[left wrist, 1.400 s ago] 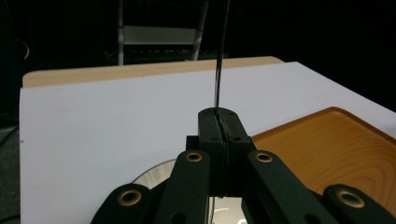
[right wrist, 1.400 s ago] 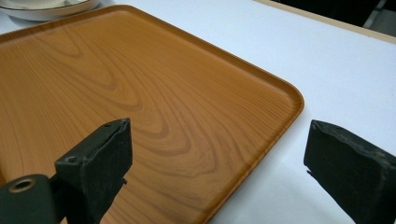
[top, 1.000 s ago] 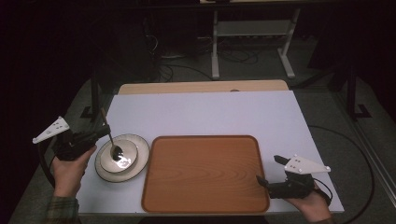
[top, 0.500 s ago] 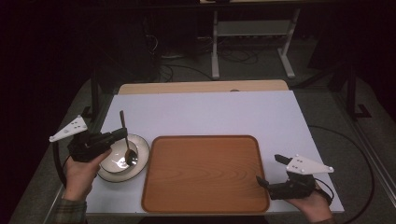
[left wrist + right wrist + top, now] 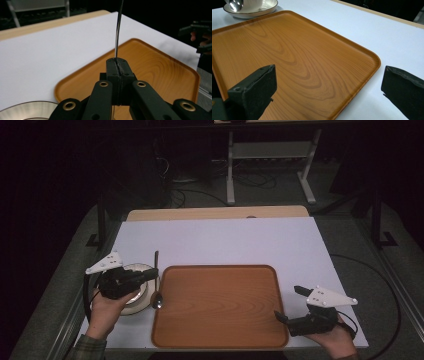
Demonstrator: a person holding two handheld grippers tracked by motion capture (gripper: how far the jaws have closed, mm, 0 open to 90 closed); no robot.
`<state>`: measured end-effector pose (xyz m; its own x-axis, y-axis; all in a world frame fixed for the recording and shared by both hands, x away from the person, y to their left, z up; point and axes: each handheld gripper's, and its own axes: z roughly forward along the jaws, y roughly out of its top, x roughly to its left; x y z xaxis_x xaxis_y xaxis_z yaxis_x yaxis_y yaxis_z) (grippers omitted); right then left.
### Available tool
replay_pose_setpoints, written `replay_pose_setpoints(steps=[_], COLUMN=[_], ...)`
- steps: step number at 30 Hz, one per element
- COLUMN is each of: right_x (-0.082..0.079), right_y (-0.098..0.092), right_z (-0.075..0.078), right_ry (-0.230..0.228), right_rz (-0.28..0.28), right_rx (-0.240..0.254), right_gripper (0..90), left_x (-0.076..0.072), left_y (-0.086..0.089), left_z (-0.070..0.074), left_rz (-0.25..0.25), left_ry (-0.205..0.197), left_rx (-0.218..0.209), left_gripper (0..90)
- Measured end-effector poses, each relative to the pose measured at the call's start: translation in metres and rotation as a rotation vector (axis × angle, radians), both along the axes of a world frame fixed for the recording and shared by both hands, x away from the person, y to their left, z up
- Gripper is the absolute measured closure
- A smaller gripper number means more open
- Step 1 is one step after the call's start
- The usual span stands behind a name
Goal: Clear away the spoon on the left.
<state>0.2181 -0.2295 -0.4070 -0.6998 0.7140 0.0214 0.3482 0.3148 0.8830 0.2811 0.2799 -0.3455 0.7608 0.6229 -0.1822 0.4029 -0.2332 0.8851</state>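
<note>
Dim room, lit tabletop, blurred foreground

Jaws shut on spoon handle (image 5: 118,30), wooden tray (image 5: 160,72) beyond, plate (image 5: 30,110) bottom-left

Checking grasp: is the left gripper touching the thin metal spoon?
Touching. The left gripper view shows the left gripper with jaws shut on the thin metal spoon, whose handle rises from between them.

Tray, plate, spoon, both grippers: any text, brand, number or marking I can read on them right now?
None. The wooden tray shows bare grain, the plate a plain rim, the spoon plain metal. The left gripper, shut on the spoon, and the open right gripper carry no legible marks.
</note>
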Motion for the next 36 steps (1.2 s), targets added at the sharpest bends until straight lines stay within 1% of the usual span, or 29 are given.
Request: replay_pose_setpoints(steps=[6, 7, 8, 12, 18, 24, 29, 36], right_x=[0.000, 0.000, 0.000, 0.000, 0.001, 0.001, 0.001, 0.001], right_y=[0.001, 0.001, 0.000, 0.000, -0.001, -0.001, -0.001, -0.001], right_z=[0.000, 0.000, 0.000, -0.001, -0.001, -0.001, -0.001, -0.001], right_ry=[0.001, 0.002, 0.003, 0.003, 0.005, 0.006, 0.005, 0.004], right_rz=[-0.002, -0.002, -0.002, -0.003, -0.009, -0.010, -0.013, -0.014], right_rx=[0.002, 0.002, 0.002, 0.003, 0.007, 0.006, 0.006, 0.006], right_gripper=[0.0, 0.0, 0.0, 0.0, 0.0, 0.0, 0.0, 0.0], left_x=[0.001, 0.001, 0.002, 0.003, 0.003, 0.004, 0.005, 0.006], left_y=[-0.013, -0.014, -0.015, -0.019, -0.025, -0.029, -0.031, -0.040], left_z=[-0.009, -0.010, -0.013, -0.018, -0.025, -0.031, -0.032, -0.036], left_rz=[-0.029, -0.031, -0.036, -0.044, -0.053, -0.060, -0.061, -0.076], left_ry=[0.027, 0.029, 0.040, 0.052, 0.063, 0.074, 0.077, 0.079], left_rx=[0.051, 0.055, 0.054, 0.067, 0.111, 0.140, 0.143, 0.155], left_gripper=[88.8, 88.8, 88.8, 88.8, 88.7, 88.7, 88.6, 88.6])
